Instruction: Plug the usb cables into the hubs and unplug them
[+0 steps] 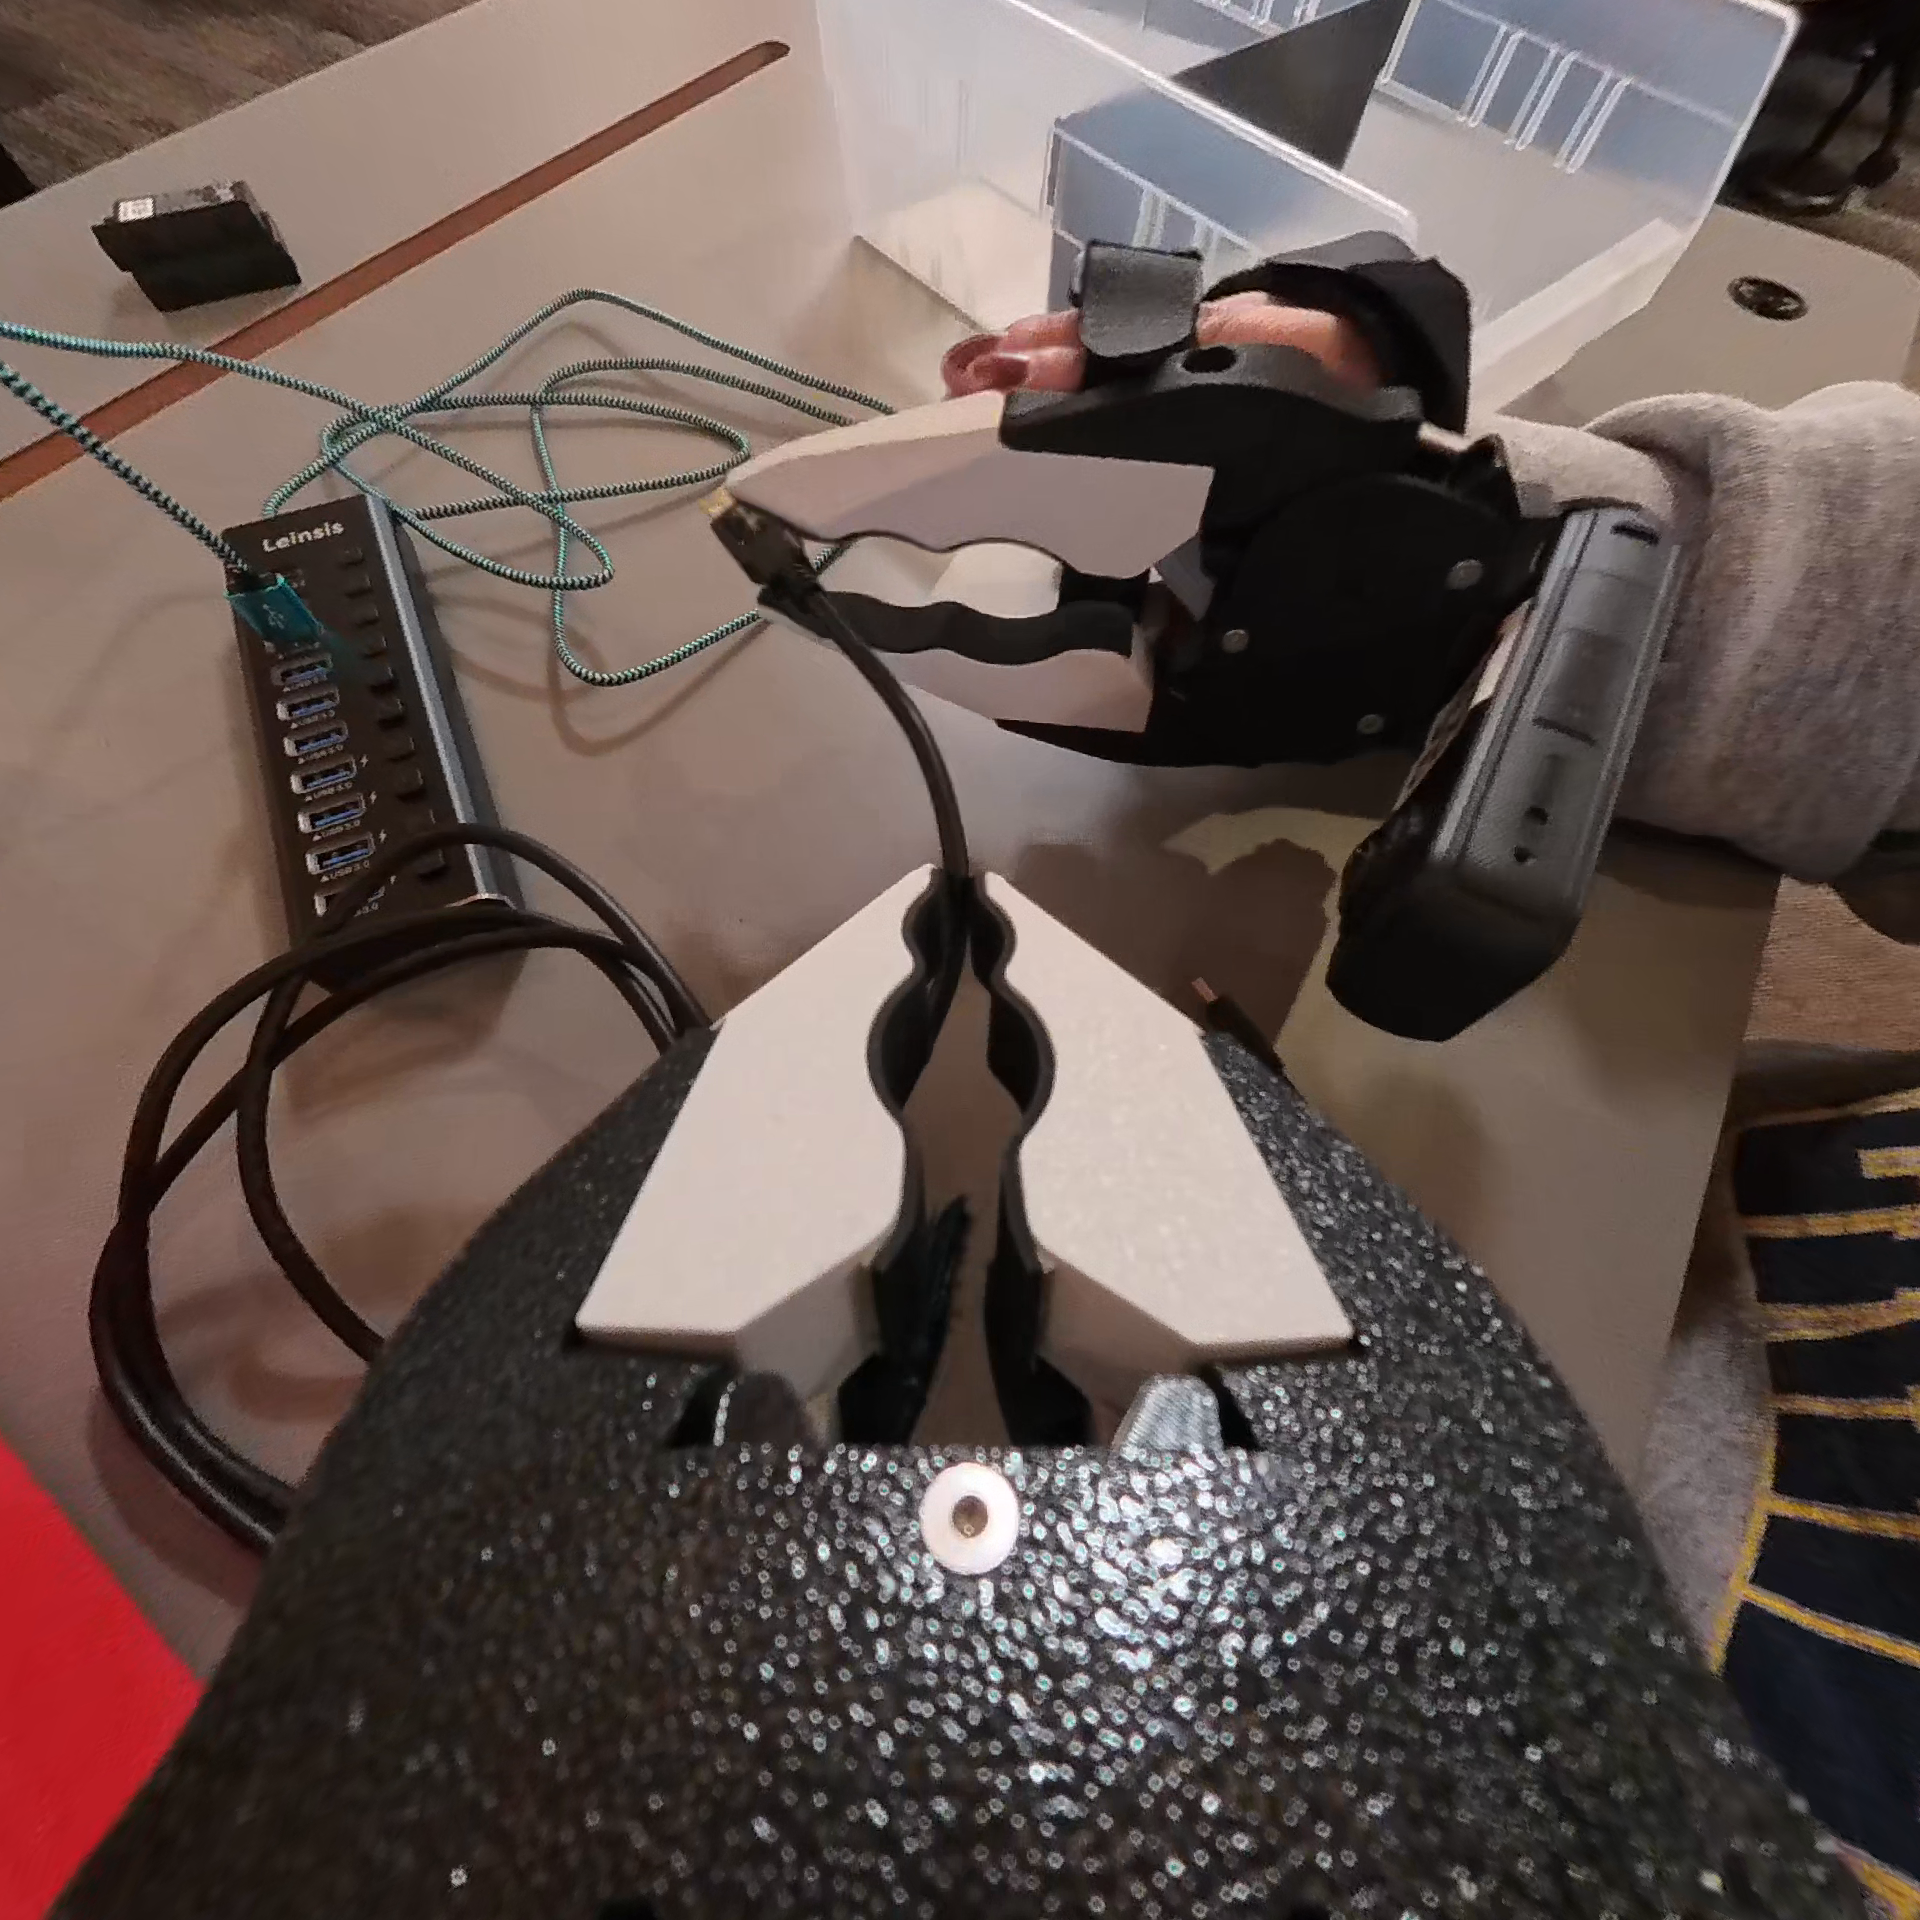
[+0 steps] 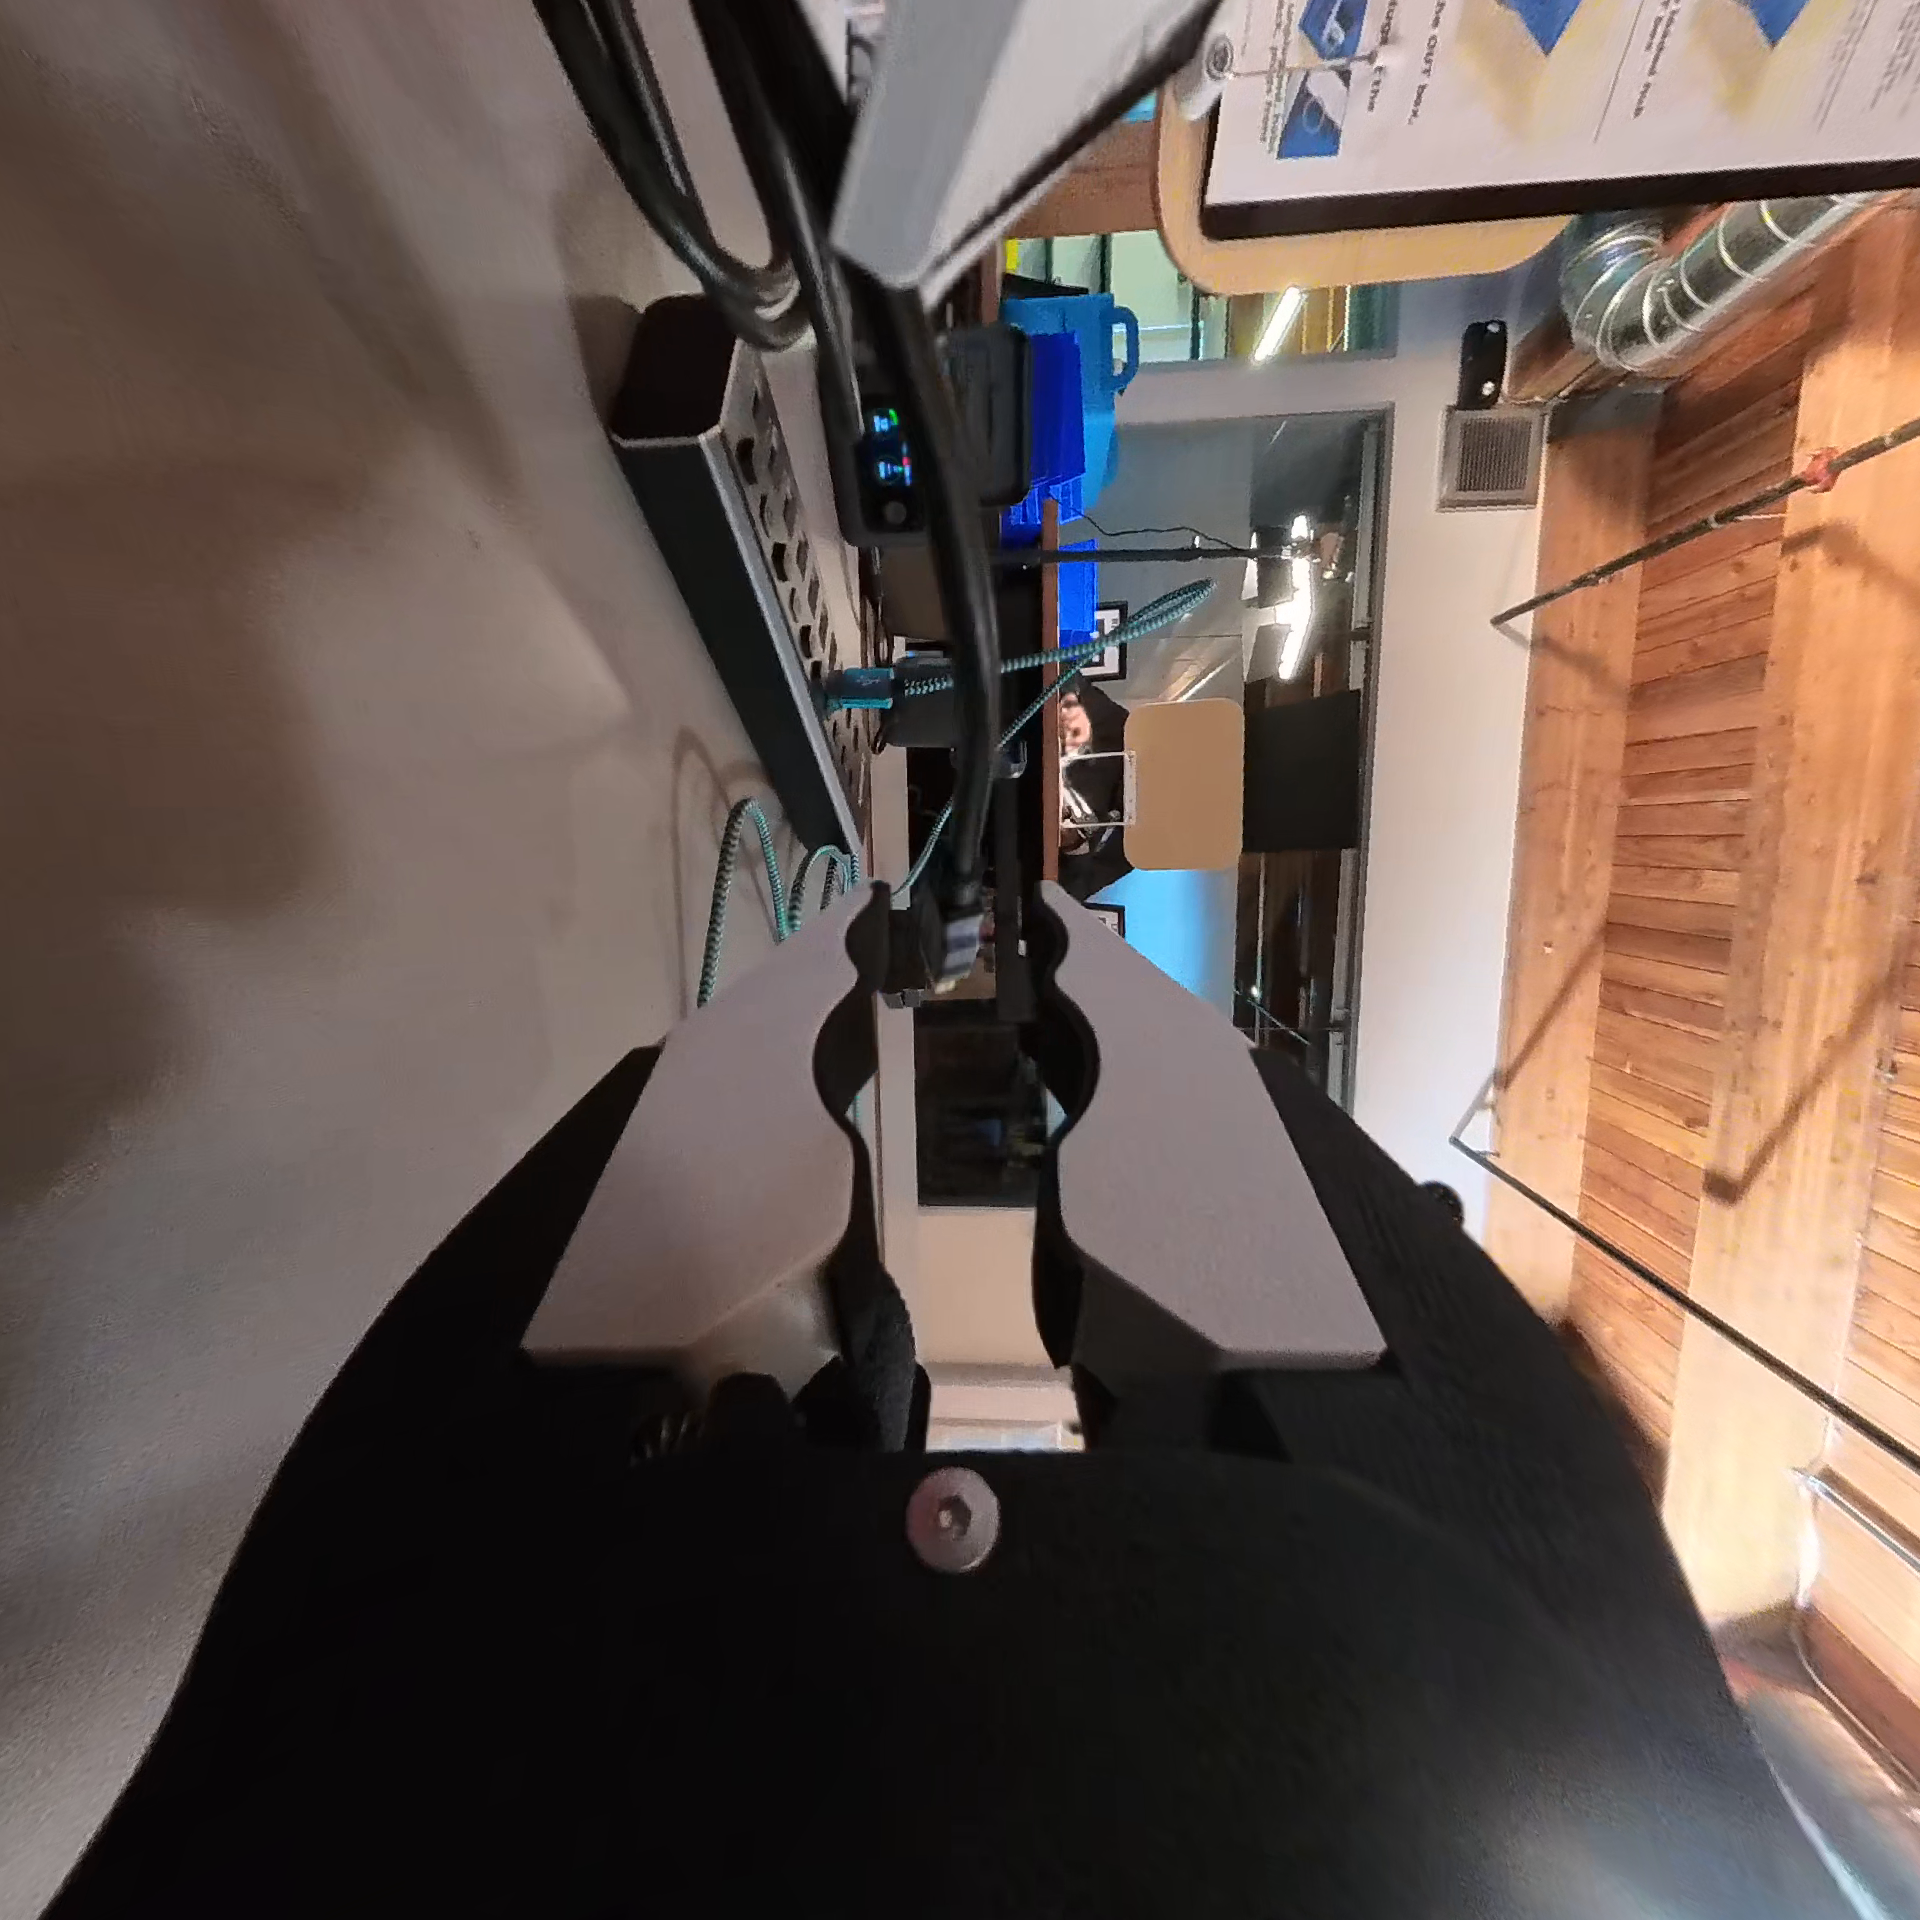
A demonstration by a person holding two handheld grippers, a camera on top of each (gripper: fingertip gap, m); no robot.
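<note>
Left gripper [image 1: 961, 883]: fingers closed on the black cable [image 1: 940, 769], which is pinched at the tips and also runs back between the two fingers.
Right gripper [image 1: 764, 556]: seen from the left wrist view turned on its side, tips clamped on the black plug [image 1: 756, 540]; in its own view [image 2: 961, 940] the plug [image 2: 958, 940] sits between the tips, with the fingers spread behind it.
Black cable: rises in a curve from the left gripper tips to the plug held by the right gripper; the rest lies in loops [image 1: 260, 1091] on the table, at the near end of the hub.
Plug: held in the air, clear of the hub, metal end pointing away from the right gripper.
Hub [image 1: 358, 727]: black multi-port strip lying flat on the table [image 1: 727, 810], left of both grippers; a row of blue ports faces up.
Teal cable [image 1: 540, 499]: braided; its plug [image 1: 275, 613] is seated in a port near the far end of the hub; slack lies in loops on the table beyond the hub.
Bin [image 1: 1299, 135]: clear plastic, at the far side of the table behind the right gripper.
Black block [image 1: 192, 244]: small, on the far left of the table, well apart from the hub.
</note>
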